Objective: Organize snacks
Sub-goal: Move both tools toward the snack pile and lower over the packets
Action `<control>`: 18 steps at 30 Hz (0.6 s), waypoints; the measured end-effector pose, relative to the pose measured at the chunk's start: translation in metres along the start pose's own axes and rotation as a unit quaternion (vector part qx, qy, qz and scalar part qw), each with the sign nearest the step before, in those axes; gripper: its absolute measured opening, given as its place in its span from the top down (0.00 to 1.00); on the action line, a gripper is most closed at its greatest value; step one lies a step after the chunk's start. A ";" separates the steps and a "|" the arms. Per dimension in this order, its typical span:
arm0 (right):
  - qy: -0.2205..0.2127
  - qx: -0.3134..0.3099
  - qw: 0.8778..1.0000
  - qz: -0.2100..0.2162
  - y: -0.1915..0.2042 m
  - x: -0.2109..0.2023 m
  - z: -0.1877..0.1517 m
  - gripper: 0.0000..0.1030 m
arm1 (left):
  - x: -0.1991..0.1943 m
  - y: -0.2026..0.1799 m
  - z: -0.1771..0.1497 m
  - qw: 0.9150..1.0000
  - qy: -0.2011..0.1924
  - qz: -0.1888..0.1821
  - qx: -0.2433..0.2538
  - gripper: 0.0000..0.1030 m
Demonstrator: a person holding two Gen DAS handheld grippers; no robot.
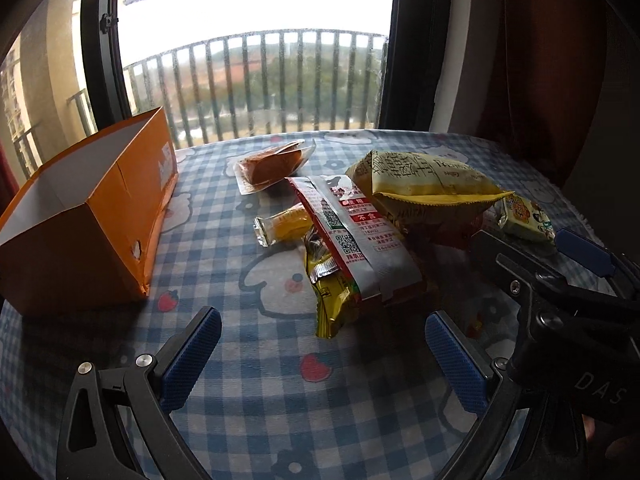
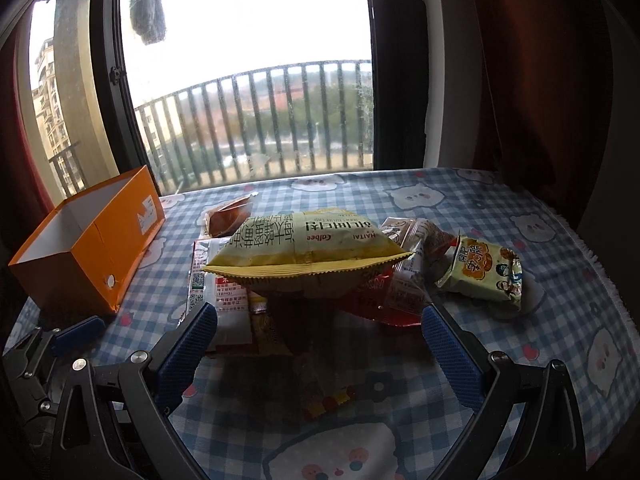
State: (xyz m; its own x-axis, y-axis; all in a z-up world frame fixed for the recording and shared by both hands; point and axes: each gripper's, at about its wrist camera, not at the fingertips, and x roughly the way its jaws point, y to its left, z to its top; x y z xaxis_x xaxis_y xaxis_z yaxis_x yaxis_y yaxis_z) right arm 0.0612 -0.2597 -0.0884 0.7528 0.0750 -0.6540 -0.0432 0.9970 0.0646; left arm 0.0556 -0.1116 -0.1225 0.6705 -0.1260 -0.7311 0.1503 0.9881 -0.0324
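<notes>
On the checked surface [image 1: 248, 380] snacks [image 1: 360, 236] lie piled mid-cloth, orange box [image 1: 92, 216] left, open-topped to receive them. Left tool [image 1: 324, 360] and right tool [image 2: 320, 344] both gape wide, empty, lined up for a pick.

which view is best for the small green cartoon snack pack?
Right wrist. The small green pack lies unobstructed, its whole printed front facing the camera. The left wrist view shows it only at the right margin, smaller and partly hidden behind the right tongs.
</notes>
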 end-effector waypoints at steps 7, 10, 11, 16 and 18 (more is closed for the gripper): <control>0.041 0.000 0.999 -0.001 -0.002 0.029 -0.023 0.01 | 0.031 -0.008 -0.015 0.999 0.035 0.000 0.009 0.01; 0.061 -0.003 0.998 0.002 -0.002 0.041 -0.030 0.08 | 0.038 -0.008 -0.016 0.999 0.041 0.000 0.012 0.01; 0.066 -0.004 0.998 0.002 -0.002 0.046 -0.031 0.10 | 0.041 -0.008 -0.017 0.999 0.043 0.003 0.013 0.01; 0.093 -0.003 0.995 0.019 -0.001 0.067 -0.037 0.24 | 0.052 -0.008 -0.019 0.998 0.056 0.016 0.018 0.02; 0.104 -0.002 0.994 0.028 -0.002 0.074 -0.038 0.30 | 0.054 -0.008 -0.018 0.998 0.062 0.013 0.015 0.02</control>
State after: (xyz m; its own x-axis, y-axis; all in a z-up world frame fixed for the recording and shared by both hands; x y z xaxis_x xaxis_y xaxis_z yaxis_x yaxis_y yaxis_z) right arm 0.0924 -0.2551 -0.1655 0.5969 0.1331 -0.7912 -0.0843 0.9911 0.1031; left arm 0.0777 -0.1250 -0.1745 0.5799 -0.0857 -0.8102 0.1568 0.9876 0.0078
